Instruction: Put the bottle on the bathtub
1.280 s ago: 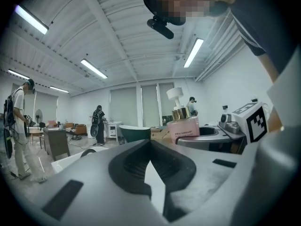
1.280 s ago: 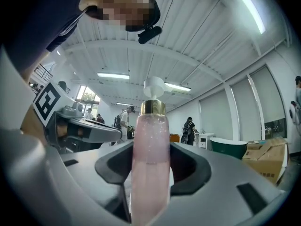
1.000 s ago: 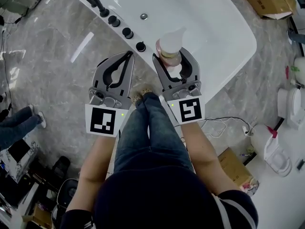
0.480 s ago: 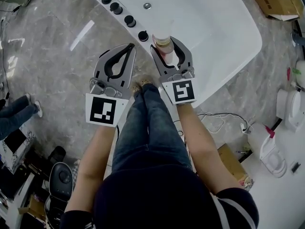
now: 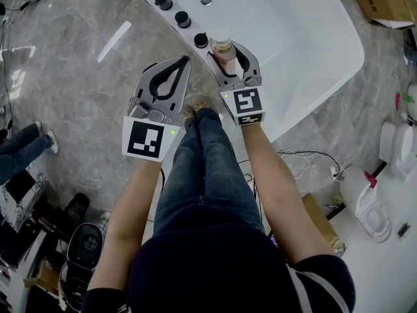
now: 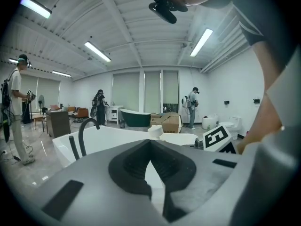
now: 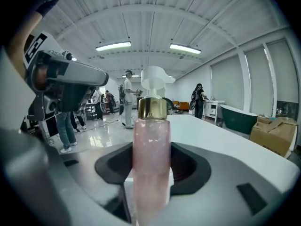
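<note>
Over the bathtub [image 5: 306, 38] rim, in the head view, the bottle [image 5: 223, 48] is held by the right gripper [image 5: 229, 49] and has been lowered beside the knobs [image 5: 183, 19]; release is judged near. Left gripper view: the left gripper [image 6: 150, 144] is seen closed and empty. Right gripper view: the bottle is gripped upright between 2 wide-set jaws.
</note>
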`<control>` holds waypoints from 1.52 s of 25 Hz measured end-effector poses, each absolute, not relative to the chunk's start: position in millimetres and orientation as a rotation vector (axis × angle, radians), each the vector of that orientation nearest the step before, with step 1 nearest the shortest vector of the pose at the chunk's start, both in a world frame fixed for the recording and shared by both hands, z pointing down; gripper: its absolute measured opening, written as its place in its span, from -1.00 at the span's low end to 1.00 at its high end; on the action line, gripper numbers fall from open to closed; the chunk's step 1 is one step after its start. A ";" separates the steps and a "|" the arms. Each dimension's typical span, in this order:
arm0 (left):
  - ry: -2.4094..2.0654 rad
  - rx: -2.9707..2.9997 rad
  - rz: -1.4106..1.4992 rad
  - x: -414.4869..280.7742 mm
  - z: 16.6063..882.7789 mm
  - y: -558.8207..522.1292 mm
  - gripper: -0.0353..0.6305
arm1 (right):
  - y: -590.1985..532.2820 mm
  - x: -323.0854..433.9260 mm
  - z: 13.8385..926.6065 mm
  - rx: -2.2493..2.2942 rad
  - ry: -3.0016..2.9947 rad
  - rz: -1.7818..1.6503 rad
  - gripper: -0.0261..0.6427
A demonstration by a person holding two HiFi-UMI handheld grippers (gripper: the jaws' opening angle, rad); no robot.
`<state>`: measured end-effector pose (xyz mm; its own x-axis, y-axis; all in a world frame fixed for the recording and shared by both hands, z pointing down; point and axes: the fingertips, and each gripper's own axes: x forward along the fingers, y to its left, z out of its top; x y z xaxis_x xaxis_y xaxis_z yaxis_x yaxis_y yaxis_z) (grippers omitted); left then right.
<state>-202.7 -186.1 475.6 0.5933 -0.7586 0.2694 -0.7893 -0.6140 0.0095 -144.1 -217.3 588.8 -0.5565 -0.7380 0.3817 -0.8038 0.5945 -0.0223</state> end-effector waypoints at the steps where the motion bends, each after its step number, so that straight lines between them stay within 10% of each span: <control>1: -1.308 2.685 0.365 -202.9 479.7 -184.8 -0.85 | -218.8 -144.6 594.5 1.244 -2.484 0.281 -0.24; 38: -1.229 2.637 0.407 -203.8 520.3 -163.5 -0.85 | -204.4 -143.6 652.3 1.150 -2.447 0.249 -0.23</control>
